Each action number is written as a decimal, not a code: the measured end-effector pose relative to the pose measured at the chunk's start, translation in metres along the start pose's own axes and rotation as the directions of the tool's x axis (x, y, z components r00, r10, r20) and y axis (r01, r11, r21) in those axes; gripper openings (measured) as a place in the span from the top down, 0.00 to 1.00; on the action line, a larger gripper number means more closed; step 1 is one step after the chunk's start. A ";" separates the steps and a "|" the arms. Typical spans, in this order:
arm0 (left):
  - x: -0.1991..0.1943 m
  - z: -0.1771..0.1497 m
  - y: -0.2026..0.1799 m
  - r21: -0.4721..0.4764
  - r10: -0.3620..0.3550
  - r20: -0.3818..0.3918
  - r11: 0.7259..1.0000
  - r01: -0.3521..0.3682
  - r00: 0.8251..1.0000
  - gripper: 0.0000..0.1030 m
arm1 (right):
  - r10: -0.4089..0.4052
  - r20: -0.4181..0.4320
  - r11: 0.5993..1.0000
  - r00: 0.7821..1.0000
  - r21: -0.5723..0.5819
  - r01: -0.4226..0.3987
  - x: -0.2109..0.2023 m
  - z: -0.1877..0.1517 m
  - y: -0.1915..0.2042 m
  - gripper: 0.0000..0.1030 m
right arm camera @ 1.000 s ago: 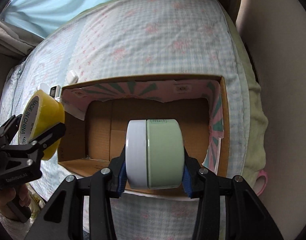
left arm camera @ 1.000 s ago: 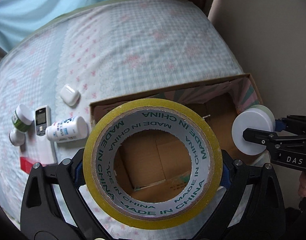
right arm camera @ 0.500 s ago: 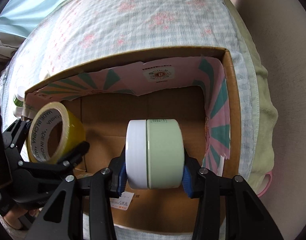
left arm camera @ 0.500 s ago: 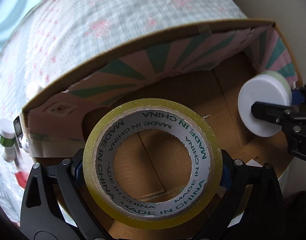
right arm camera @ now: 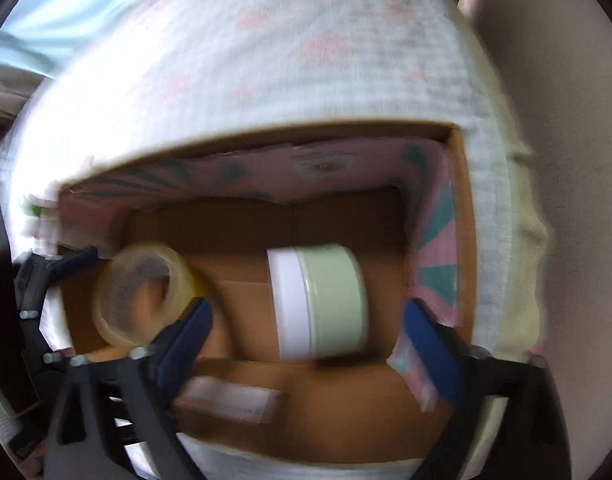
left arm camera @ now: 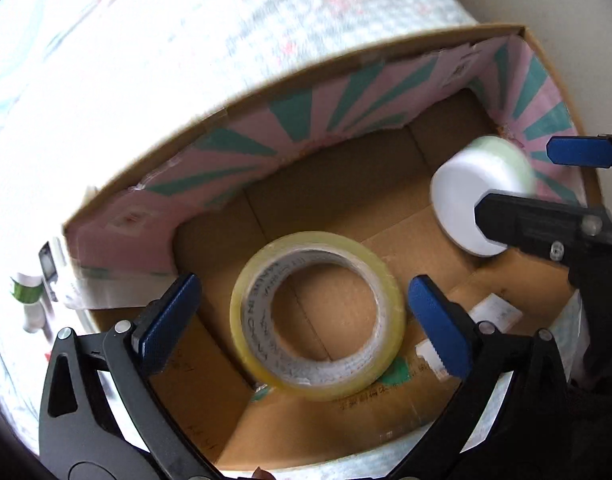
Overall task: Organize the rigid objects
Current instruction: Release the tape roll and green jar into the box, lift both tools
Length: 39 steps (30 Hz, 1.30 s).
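Tape roll [left arm camera: 317, 316] and green-white jar [right arm camera: 319, 300] were clamped half a second ago; now both are released inside the cardboard box [left arm camera: 345, 92]. Left tongs [left arm camera: 302, 320] and right tongs [right arm camera: 306, 332] are spread apart. Two items are counted as boxed.

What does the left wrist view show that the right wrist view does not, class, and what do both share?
Only the left wrist view: sharp print inside the tape roll, a green-banded bottle outside the box. Only the right wrist view: the green jar side-on, white lid leftward, and the beige wall. Both: the cardboard box, tape roll and jar inside it, the left gripper and right gripper both open.
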State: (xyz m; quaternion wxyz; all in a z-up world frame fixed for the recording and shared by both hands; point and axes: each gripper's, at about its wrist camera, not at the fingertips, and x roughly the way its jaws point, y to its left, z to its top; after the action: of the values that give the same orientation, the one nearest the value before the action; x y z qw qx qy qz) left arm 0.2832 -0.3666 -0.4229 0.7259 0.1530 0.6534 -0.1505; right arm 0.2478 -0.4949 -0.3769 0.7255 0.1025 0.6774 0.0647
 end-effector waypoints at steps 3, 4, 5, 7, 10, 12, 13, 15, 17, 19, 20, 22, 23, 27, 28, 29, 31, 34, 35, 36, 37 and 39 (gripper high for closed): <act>-0.012 -0.005 0.001 0.008 -0.001 0.009 1.000 0.001 1.000 0.00 | -0.017 0.032 1.000 0.999 0.009 0.017 -0.012 -0.004 0.001 0.00; -0.016 -0.007 0.002 0.003 -0.002 0.013 1.000 0.002 1.000 0.00 | -0.031 0.035 1.000 0.999 0.005 0.031 -0.015 -0.005 0.001 0.00; -0.021 -0.008 0.004 -0.003 -0.002 0.017 1.000 0.003 1.000 0.00 | -0.042 0.041 0.999 0.998 0.004 0.042 -0.018 -0.005 0.000 0.00; -0.031 -0.012 0.007 -0.015 -0.004 0.029 1.000 0.005 1.000 0.00 | -0.049 0.051 0.999 0.997 0.004 0.049 -0.025 -0.006 -0.002 0.00; -0.044 -0.019 0.013 -0.032 -0.007 0.045 0.999 0.008 0.999 0.00 | -0.067 0.063 0.998 0.996 0.001 0.068 -0.034 -0.014 -0.004 0.00; -0.055 -0.025 0.020 -0.046 -0.009 0.059 0.999 0.012 0.998 0.00 | -0.075 0.070 0.997 0.995 -0.001 0.075 -0.042 -0.016 -0.001 0.00; -0.061 -0.033 0.018 -0.055 -0.011 0.068 0.998 0.015 0.998 0.00 | -0.079 0.075 0.997 0.994 -0.003 0.079 -0.042 -0.015 0.001 0.00; -0.072 -0.043 0.019 -0.072 -0.016 0.087 0.997 0.022 0.996 0.00 | -0.090 0.085 0.996 0.992 -0.010 0.091 -0.050 -0.019 0.004 0.00; -0.081 -0.046 0.023 -0.085 -0.019 0.105 0.996 0.028 0.994 0.00 | -0.093 0.095 0.995 0.991 -0.026 0.096 -0.058 -0.022 0.009 0.00; -0.094 -0.053 0.024 -0.097 -0.018 0.122 0.995 0.030 0.992 0.00 | -0.099 0.100 0.994 0.990 -0.038 0.103 -0.066 -0.026 0.015 0.00; -0.101 -0.057 0.025 -0.101 -0.017 0.130 0.994 0.031 0.991 0.00 | -0.103 0.104 0.993 0.989 -0.042 0.108 -0.070 -0.028 0.017 0.00; -0.115 -0.063 0.026 -0.109 -0.013 0.150 0.994 0.030 0.989 0.00 | -0.111 0.111 0.992 0.988 -0.045 0.116 -0.081 -0.033 0.023 0.00; -0.123 -0.067 0.026 -0.112 -0.010 0.159 0.993 0.028 0.987 0.00 | -0.117 0.119 0.992 0.986 -0.040 0.122 -0.086 -0.035 0.024 0.00; -0.157 -0.082 0.031 -0.127 0.000 0.202 0.992 0.026 0.979 0.00 | -0.112 0.164 0.993 0.980 -0.015 0.116 -0.116 -0.045 0.033 0.00; -0.166 -0.087 0.033 -0.133 0.001 0.215 0.991 0.028 0.977 0.00 | -0.110 0.178 0.993 0.978 -0.017 0.115 -0.124 -0.048 0.037 0.00; -0.176 -0.093 0.035 -0.140 0.005 0.228 0.990 0.028 0.974 0.00 | -0.109 0.189 0.993 0.976 -0.026 0.116 -0.132 -0.050 0.040 0.00; -0.193 -0.105 0.042 -0.156 0.019 0.251 0.988 0.021 0.968 0.00 | -0.101 0.212 0.992 0.972 -0.052 0.115 -0.145 -0.055 0.050 0.00; -0.214 -0.126 0.058 -0.196 0.038 0.273 0.980 0.016 0.961 0.00 | -0.107 0.268 0.988 0.957 -0.082 0.133 -0.165 -0.064 0.068 0.00; -0.220 -0.134 0.065 -0.211 0.047 0.279 0.977 0.013 0.959 0.00 | -0.108 0.281 0.986 0.954 -0.092 0.139 -0.170 -0.067 0.074 0.00; -0.226 -0.142 0.072 -0.227 0.058 0.283 0.974 0.009 0.957 0.00 | -0.107 0.291 0.985 0.951 -0.102 0.142 -0.174 -0.070 0.081 0.00; -0.231 -0.150 0.081 -0.245 0.065 0.287 0.970 0.007 0.956 0.00 | -0.105 0.302 0.983 0.948 -0.110 0.144 -0.178 -0.073 0.088 0.00; -0.239 -0.168 0.100 -0.279 0.073 0.300 0.960 0.014 0.951 0.00 | -0.099 0.320 0.981 0.942 -0.125 0.146 -0.183 -0.079 0.103 0.00</act>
State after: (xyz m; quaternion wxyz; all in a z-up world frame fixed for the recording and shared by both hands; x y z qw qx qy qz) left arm 0.1491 -0.2007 -0.1995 0.8351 0.0341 0.5447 -0.0683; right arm 0.1606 -0.4330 -0.1798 0.8317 0.0150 0.5525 0.0521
